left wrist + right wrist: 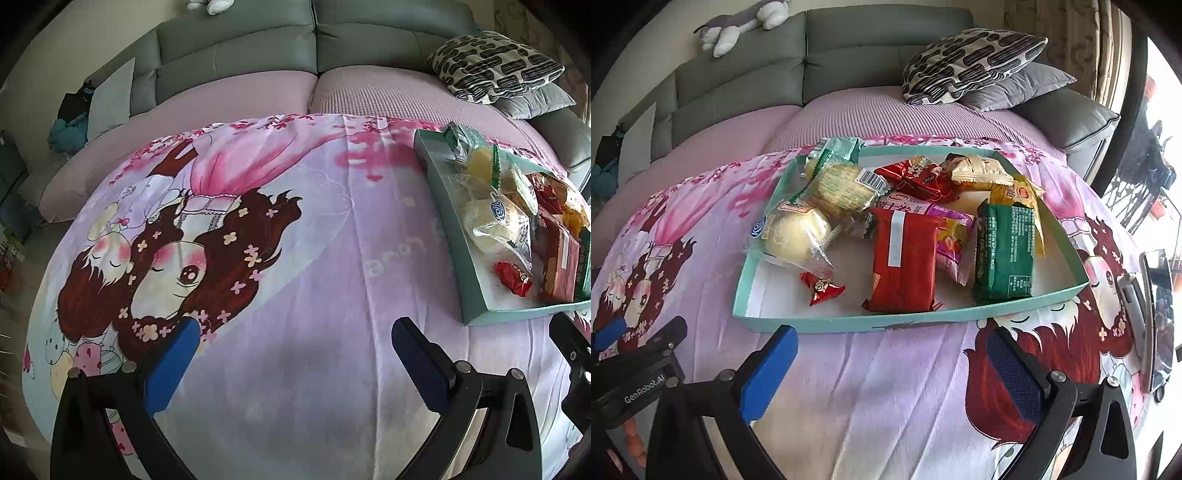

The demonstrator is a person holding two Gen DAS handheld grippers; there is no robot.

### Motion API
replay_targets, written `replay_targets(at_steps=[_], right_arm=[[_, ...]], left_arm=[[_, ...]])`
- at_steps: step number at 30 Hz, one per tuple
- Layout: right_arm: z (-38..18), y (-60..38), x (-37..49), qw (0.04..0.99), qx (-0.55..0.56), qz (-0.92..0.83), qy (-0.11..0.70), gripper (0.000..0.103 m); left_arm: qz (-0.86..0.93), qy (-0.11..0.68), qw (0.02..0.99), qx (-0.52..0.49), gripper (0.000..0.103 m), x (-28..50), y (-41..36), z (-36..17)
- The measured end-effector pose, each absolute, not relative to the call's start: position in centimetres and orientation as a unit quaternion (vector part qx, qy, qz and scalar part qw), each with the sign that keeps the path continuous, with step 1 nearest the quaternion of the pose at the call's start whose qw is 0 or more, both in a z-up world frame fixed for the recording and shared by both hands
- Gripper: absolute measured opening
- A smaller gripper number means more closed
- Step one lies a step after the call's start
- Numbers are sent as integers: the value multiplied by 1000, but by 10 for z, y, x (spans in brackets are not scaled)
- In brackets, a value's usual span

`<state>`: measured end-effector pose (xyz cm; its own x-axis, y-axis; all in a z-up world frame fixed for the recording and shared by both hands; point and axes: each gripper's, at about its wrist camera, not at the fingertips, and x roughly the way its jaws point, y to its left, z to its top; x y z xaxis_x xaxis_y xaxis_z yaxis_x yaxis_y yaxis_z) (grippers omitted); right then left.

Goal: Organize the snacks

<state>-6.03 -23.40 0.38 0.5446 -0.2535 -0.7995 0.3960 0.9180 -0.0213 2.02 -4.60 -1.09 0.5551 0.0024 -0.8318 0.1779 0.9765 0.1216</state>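
Grey sofa (pixel 849 48) cushions back a surface spread with a pink and lilac cartoon cloth (pixel 295 258), and a black-and-white patterned pillow (pixel 971 59) rests on a plain grey one at the sofa's right end. On the cloth sits a shallow teal tray (pixel 849 325) heaped with wrapped snacks. A red packet (pixel 905 258) lies near the tray's front edge with a green packet (pixel 1004 251) just beside it on the right. A clear-wrapped pale bun (pixel 794 232) lies at the left, and a small red candy (pixel 822 288) lies close in front of the bun. Further packets in red, gold, yellow and pink are piled behind, overlapping each other.

The right tongs (pixel 890 350) hover just short of the tray's front wall, blue pads spread wide, holding nothing. The left tongs (pixel 295 339) hang over bare cloth to the left of the tray (pixel 447 206), likewise spread wide and holding nothing. A phone (pixel 1160 317) stands on a holder at the far right of the cloth
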Motion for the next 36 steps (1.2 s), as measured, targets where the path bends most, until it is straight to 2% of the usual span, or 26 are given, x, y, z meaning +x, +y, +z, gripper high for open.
replay_targets(at_steps=[36], right_arm=[[-5,-232,-57,868,81,-185,454,103]], left_arm=[[-53,476,872,105,103,23,-53,-18]])
